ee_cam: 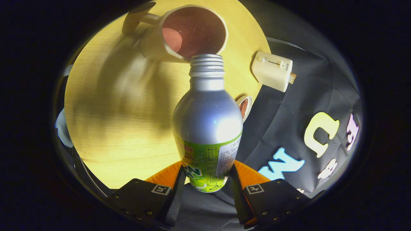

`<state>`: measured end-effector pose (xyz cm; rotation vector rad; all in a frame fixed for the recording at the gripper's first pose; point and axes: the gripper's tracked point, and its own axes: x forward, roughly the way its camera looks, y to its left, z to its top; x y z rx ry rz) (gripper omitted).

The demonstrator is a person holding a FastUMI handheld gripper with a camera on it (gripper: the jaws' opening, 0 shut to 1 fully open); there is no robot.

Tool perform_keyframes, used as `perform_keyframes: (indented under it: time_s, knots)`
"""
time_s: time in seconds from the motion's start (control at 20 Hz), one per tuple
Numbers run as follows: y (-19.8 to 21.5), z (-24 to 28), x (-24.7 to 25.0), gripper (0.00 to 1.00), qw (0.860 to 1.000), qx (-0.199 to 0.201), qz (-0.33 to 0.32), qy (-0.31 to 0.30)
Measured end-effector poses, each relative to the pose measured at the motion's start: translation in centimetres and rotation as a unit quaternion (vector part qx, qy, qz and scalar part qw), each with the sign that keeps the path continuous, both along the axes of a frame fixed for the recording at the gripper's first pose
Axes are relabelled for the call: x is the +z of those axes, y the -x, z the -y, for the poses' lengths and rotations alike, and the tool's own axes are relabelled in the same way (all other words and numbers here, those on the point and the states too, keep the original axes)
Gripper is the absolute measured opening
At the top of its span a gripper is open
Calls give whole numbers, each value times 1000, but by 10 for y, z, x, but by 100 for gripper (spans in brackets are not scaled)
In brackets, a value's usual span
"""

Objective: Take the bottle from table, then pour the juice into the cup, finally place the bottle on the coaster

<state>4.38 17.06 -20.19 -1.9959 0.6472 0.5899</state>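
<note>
My gripper [205, 179] is shut on the lower, green-labelled part of a silver metal bottle [207, 115]. The bottle is tipped forward, its uncapped threaded neck reaching the rim of a cream cup [189, 32]. That cup has a dark reddish inside and a handle on its far left side, and it stands on the round light-wood table [112, 128]. A round coaster [245, 107] with a white rim lies near the table's edge, half hidden behind the bottle's right shoulder. No stream of juice can be made out at the bottle's mouth.
A small cream box-shaped device [273, 71] with a slider sits at the table's right edge, beyond the coaster. The black cloth wall [289, 128] hangs to the right of the table. Bare tabletop stretches to the left of the bottle.
</note>
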Motion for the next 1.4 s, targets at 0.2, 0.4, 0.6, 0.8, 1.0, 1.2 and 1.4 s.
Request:
perform_keyframes:
  time_s: [0.2,0.4,0.6,0.8,1.0,1.2,1.4]
  knots:
    - [2,-2,3,70,1000,3,-1,16]
    - [1,-6,4,69,1000,7,0,22]
    - [2,-8,6,70,1000,10,-1,29]
    - [1,-9,7,70,999,12,0,33]
    - [0,-11,9,70,999,14,-3,42]
    - [1,-14,11,70,998,15,-6,54]
    - [1,-15,15,69,998,20,-9,66]
